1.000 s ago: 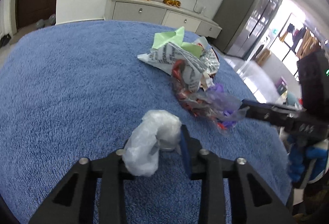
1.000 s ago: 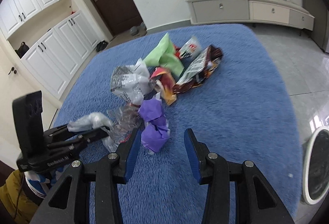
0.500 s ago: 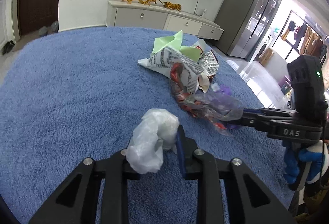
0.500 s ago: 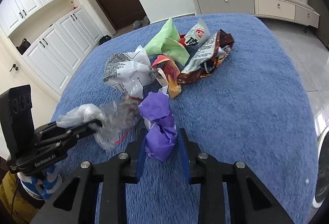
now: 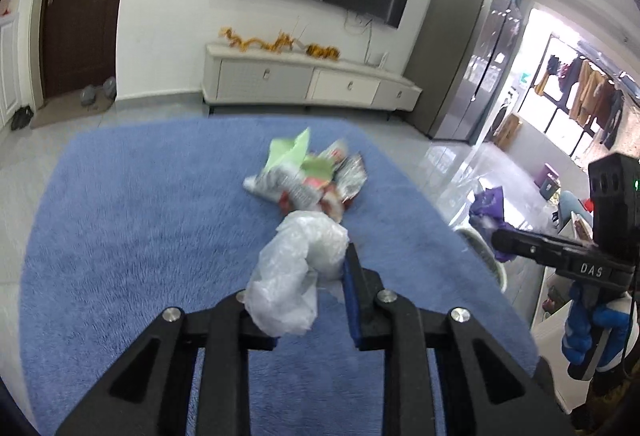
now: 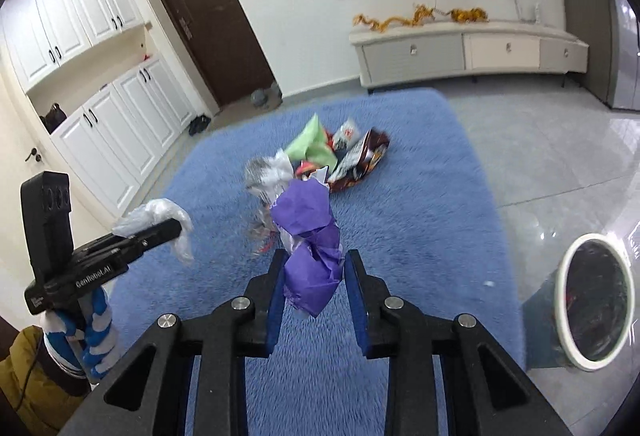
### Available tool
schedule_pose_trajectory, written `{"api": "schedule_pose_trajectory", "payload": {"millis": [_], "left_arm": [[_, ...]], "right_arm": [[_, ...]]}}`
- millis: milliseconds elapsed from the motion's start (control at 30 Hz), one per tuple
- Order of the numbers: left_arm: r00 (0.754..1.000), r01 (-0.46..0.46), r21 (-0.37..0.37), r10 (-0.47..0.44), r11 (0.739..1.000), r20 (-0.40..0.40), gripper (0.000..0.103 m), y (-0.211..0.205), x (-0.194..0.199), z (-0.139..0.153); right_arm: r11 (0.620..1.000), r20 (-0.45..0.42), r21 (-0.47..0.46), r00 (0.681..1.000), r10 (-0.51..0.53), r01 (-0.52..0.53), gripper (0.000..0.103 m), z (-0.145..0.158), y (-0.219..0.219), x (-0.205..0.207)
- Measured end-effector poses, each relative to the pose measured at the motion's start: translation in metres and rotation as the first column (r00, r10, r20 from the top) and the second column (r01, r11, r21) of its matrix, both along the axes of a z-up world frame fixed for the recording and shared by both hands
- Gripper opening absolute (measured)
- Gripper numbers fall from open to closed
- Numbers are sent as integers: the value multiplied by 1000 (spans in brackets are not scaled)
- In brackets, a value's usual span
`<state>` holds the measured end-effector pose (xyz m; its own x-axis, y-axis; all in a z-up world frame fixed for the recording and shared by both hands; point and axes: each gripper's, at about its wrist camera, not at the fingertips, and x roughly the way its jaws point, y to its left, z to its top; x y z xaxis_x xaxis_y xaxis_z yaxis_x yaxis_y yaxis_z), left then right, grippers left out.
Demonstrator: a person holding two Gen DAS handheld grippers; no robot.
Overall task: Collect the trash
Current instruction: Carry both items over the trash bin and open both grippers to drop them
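Observation:
My left gripper (image 5: 308, 264) is shut on a crumpled clear plastic bag (image 5: 296, 276), which hangs above the blue rug (image 5: 140, 216). In the right wrist view that bag (image 6: 160, 212) droops from the left gripper (image 6: 176, 228) at the left. My right gripper (image 6: 314, 260) is shut on a purple crumpled wrapper (image 6: 308, 236), also held off the rug (image 6: 420, 216). The left wrist view shows the right gripper (image 5: 496, 236) with the purple wrapper (image 5: 488, 204) at the right edge. A pile of snack wrappers (image 6: 340, 152) lies on the rug beyond both grippers.
A white-rimmed, dark trash bin (image 6: 592, 300) stands on the tiled floor right of the rug. A low TV cabinet (image 5: 312, 84) runs along the far wall under a wall screen. White cupboards (image 6: 120, 124) and a dark door line the left side.
The right gripper closed on the purple wrapper and lifted it from the pile. The left gripper rose with the plastic bag. Both views now look down on the rug from higher up.

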<state>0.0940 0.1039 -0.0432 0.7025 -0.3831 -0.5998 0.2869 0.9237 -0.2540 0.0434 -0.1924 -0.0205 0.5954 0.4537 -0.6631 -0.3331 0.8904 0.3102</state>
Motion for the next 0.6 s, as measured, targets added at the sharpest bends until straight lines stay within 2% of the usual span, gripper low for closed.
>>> {"api": "schedule_pose_trajectory", "payload": {"millis": [300,467,600], "left_arm": [[991,79,-30,-75,996,110,23,-51,-10,75],[985,138,-27,-134,990,110,23,-101,2,92],[974,208,-5,-206,978,92,23,-164,19,97]], "right_arm": [[993,120,13,986,-117,117,27,53,-64,-41],[977,144,10,967,-210,211,27,60,-118,-54],[956,139,4,946,-292,294,27,56,-165,-58]]}}
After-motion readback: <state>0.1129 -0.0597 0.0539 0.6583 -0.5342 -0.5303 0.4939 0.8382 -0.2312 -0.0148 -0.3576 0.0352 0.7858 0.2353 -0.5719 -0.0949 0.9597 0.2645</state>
